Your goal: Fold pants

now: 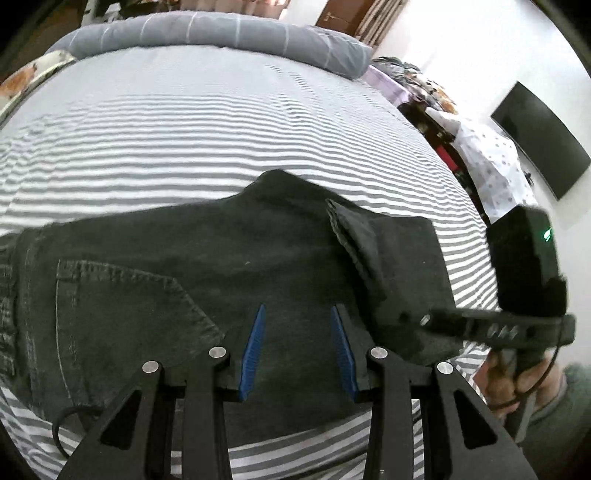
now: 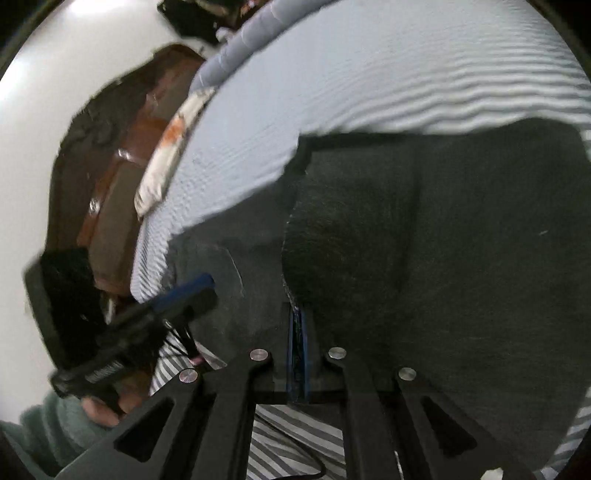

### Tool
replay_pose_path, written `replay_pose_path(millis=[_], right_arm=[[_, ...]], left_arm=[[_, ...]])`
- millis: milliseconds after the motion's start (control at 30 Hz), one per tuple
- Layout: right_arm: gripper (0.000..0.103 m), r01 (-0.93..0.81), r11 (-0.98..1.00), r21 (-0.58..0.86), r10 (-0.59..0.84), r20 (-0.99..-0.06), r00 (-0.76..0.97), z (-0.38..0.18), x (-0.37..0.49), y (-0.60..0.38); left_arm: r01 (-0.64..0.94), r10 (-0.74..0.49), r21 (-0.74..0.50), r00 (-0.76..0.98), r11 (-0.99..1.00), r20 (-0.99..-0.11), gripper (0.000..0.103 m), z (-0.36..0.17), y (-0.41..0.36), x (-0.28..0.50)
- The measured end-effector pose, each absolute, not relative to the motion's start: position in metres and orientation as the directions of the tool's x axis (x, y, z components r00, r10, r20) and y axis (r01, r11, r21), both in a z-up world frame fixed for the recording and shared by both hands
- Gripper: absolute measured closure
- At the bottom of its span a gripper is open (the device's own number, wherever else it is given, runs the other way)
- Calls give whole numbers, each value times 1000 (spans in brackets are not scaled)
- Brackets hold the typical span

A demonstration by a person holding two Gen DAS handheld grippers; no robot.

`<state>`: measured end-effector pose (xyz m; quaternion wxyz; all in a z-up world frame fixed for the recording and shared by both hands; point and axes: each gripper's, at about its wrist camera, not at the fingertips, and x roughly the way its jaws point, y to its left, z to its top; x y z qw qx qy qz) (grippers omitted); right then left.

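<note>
Black jeans [image 1: 221, 258] lie across the striped bed, back pocket toward the left. My left gripper [image 1: 298, 310] hovers just above them, open, its blue pads apart with nothing between them. At the right, one leg end is lifted and doubled over the rest, and my right gripper [image 1: 413, 319] meets that fold. In the right wrist view, my right gripper [image 2: 297, 321] is shut, and an edge of the jeans [image 2: 443, 240] runs in between its pads. The left gripper [image 2: 192, 291] shows at that view's left, over the jeans' edge.
The grey and white striped sheet [image 1: 184, 129] stretches far beyond the jeans to a grey bolster [image 1: 221, 33]. A dark screen [image 1: 543, 140] hangs on the right wall above a dotted cloth [image 1: 491, 166]. A brown bed frame [image 2: 122, 184] borders the mattress. A hand [image 1: 517, 380] in a green sleeve grips the right handle.
</note>
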<state>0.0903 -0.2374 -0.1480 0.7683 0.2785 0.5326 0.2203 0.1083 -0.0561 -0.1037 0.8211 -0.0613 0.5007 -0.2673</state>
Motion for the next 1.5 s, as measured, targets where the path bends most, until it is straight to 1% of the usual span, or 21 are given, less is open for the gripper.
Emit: replay_pose_path(millis=[67, 100, 167, 200, 267, 300, 333, 433, 533, 600, 767, 867, 933, 1000, 1033, 1067, 1100, 1167, 1200, 1333, 1500], right_arm=[[93, -41, 777, 628, 608, -732, 308, -157, 93, -231], [91, -35, 776, 629, 608, -733, 305, -158, 92, -231], [83, -11, 764, 645, 615, -723, 314, -155, 89, -236], [77, -7, 764, 645, 612, -721, 325, -149, 88, -238], [71, -13, 780, 626, 587, -724, 362, -137, 77, -247], [65, -4, 790, 613, 569, -731, 376, -131, 70, -254], [61, 6, 795, 606, 558, -736, 382, -128, 68, -254], [59, 46, 783, 620, 552, -728, 408, -124, 45, -273], [59, 99, 772, 628, 540, -730, 419, -132, 22, -286], [59, 140, 751, 645, 543, -725, 424, -142, 7, -292], [59, 205, 698, 686, 562, -703, 436, -166, -8, -304], [59, 225, 681, 697, 565, -695, 445, -172, -9, -307], [54, 233, 673, 701, 565, -692, 450, -175, -10, -311], [51, 248, 656, 713, 571, -684, 455, -182, -15, -318], [49, 261, 647, 716, 572, -683, 455, -185, -16, -321], [49, 275, 641, 716, 568, -684, 457, -187, -16, -322], [50, 283, 634, 720, 566, -681, 465, -188, -16, -325], [48, 306, 622, 721, 549, -680, 486, -188, -17, -331], [45, 323, 620, 715, 528, -685, 501, -187, -18, -337], [45, 371, 606, 704, 476, -694, 540, -183, -23, -356], [45, 397, 559, 728, 477, -674, 564, -180, -26, -369]], left_arm=[[368, -505, -379, 351, 849, -789, 65, -106, -54, 110], [366, -508, -385, 347, 847, -788, 65, -107, -54, 111], [367, -513, -391, 344, 844, -786, 65, -107, -54, 111], [370, -518, -395, 340, 841, -785, 65, -107, -55, 112], [378, -533, -410, 322, 830, -782, 65, -108, -58, 112], [386, -544, -421, 303, 821, -783, 65, -110, -62, 111], [393, -550, -427, 287, 814, -784, 64, -112, -65, 110], [407, -558, -443, 229, 799, -797, 62, -123, -75, 108], [403, -563, -461, 181, 791, -807, 62, -135, -85, 106], [394, -584, -498, 136, 773, -800, 62, -143, -89, 107], [401, -589, -520, 61, 754, -806, 62, -158, -106, 101], [378, -598, -536, 61, 755, -799, 62, -162, -112, 103], [353, -633, -577, 58, 736, -772, 62, -160, -111, 107], [338, -649, -596, 62, 729, -759, 76, -158, -108, 109], [331, -654, -601, 70, 727, -753, 86, -155, -107, 110], [330, -657, -602, 78, 727, -750, 93, -152, -106, 110], [331, -663, -606, 86, 723, -744, 95, -148, -105, 110], [339, -665, -602, 107, 723, -739, 97, -143, -105, 108], [352, -662, -591, 123, 726, -739, 97, -137, -105, 107], [374, -652, -570, 141, 732, -745, 98, -129, -109, 103], [378, -643, -553, 168, 742, -748, 98, -123, -106, 99]])
